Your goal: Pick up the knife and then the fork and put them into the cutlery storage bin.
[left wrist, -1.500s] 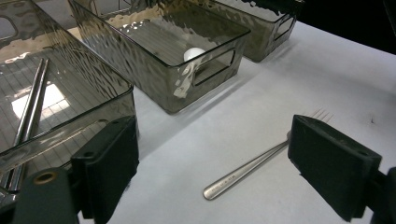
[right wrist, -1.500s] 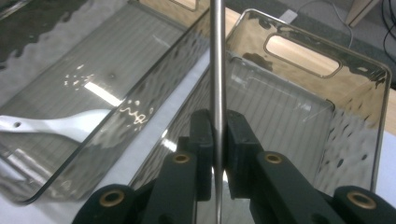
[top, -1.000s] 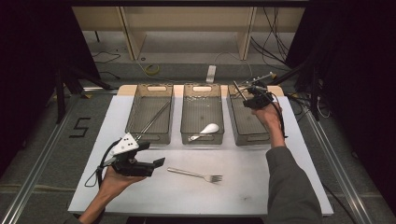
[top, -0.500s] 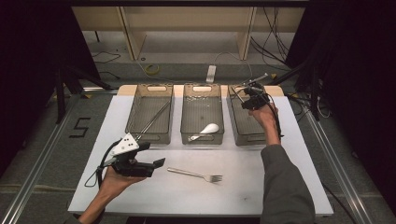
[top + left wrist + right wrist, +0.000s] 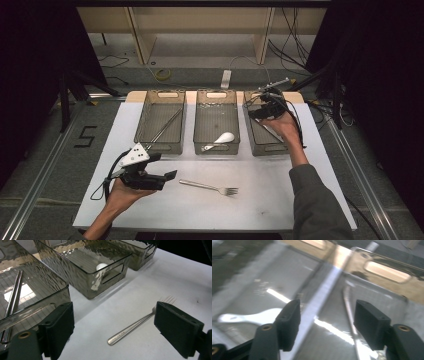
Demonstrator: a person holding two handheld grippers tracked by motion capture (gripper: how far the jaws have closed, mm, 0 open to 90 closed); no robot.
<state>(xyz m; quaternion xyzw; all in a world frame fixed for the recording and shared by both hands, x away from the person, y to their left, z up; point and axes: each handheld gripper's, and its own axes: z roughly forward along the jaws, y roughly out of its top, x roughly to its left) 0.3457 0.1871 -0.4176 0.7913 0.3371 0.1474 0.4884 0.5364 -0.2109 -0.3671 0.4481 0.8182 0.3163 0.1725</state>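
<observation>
My left claw (image 5: 167, 176) hangs low over the white table (image 5: 260, 200) at about eight o'clock, its jaws spread wide and holding nothing. In the left gripper view the claw (image 5: 117, 327) frames a steel fork (image 5: 132, 327) lying flat on the table between the jaws, touching neither pad; its tines are partly hidden behind the right-hand jaw. From the high view that fork (image 5: 209, 187) rests near six o'clock, just beside the claw's tips, tines pointing toward three o'clock.

My right claw (image 5: 260, 102) is up at one o'clock, over the far end of the right bin (image 5: 265, 145). In the right gripper view its jaws (image 5: 324, 325) stand well apart and empty, looking down on a blurred bin edge and a long bright metal piece (image 5: 349, 312) whose kind I cannot tell.

The left bin (image 5: 160, 122) at eleven o'clock holds a pair of metal chopsticks (image 5: 162, 127) lying along its floor. The middle bin (image 5: 216, 122) at twelve o'clock holds a white spoon (image 5: 220, 140) near its close end.
</observation>
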